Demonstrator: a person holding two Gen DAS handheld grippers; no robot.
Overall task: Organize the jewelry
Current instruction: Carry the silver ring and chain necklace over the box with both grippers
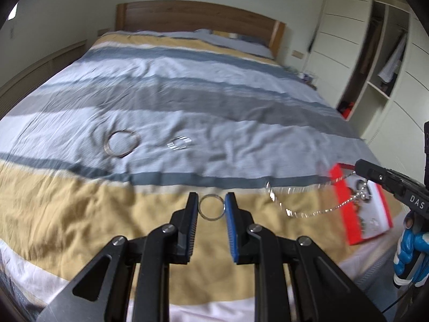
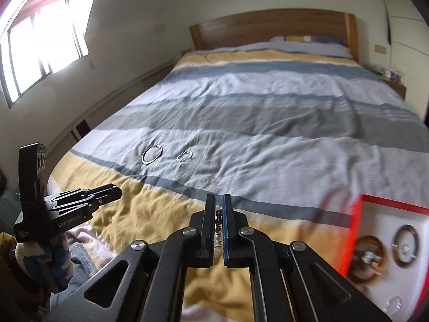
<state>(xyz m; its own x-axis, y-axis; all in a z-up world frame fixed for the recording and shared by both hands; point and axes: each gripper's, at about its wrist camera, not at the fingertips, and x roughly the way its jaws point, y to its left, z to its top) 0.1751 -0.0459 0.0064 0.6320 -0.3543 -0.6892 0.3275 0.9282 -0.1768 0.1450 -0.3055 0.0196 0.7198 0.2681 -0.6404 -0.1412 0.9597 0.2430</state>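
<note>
My left gripper (image 1: 211,210) held its jaws apart around a small ring (image 1: 211,207) on the yellow stripe of the bedspread (image 1: 214,94). A bangle (image 1: 122,143) and a bracelet (image 1: 179,142) lay farther up. My right gripper (image 1: 360,168) dangled a silver chain (image 1: 308,209) beside the red box (image 1: 360,206).

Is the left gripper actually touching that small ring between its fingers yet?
Cannot tell. In the left wrist view the small ring sits between the left gripper fingers, its edges meeting both pads in the image, but motion blur hides whether contact is real.

Soft daylight, blown-out window (image 2: 40,40) (left), motion blur, fisheye-bent dark corners
</note>
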